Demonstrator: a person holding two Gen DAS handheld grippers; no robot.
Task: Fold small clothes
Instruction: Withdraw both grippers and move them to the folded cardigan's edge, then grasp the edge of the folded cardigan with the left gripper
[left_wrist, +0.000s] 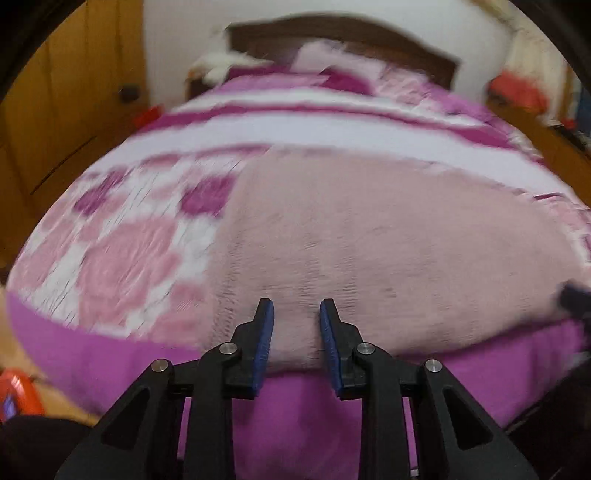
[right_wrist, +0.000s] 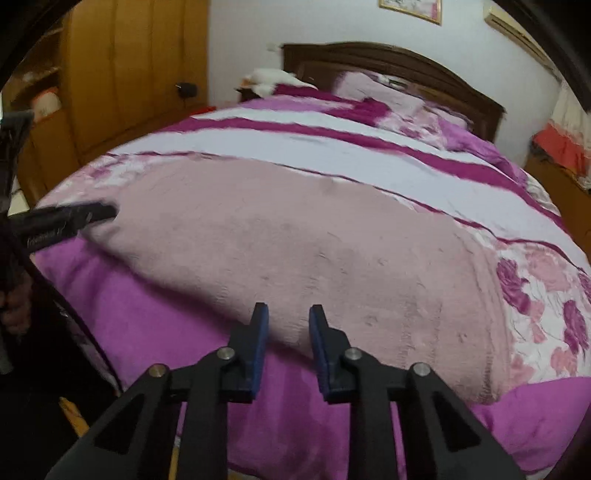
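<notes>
A pale pink fuzzy cloth lies spread flat on the bed near its foot edge; it also shows in the right wrist view. My left gripper is open and empty, just above the cloth's near edge at its left part. It shows in the right wrist view at the cloth's left corner. My right gripper is open and empty above the cloth's near edge. Its tip shows in the left wrist view at the far right.
The bed has a purple, white and floral quilt, pillows and a dark wooden headboard. A wooden wardrobe stands at the left. An orange object lies on the floor at the left.
</notes>
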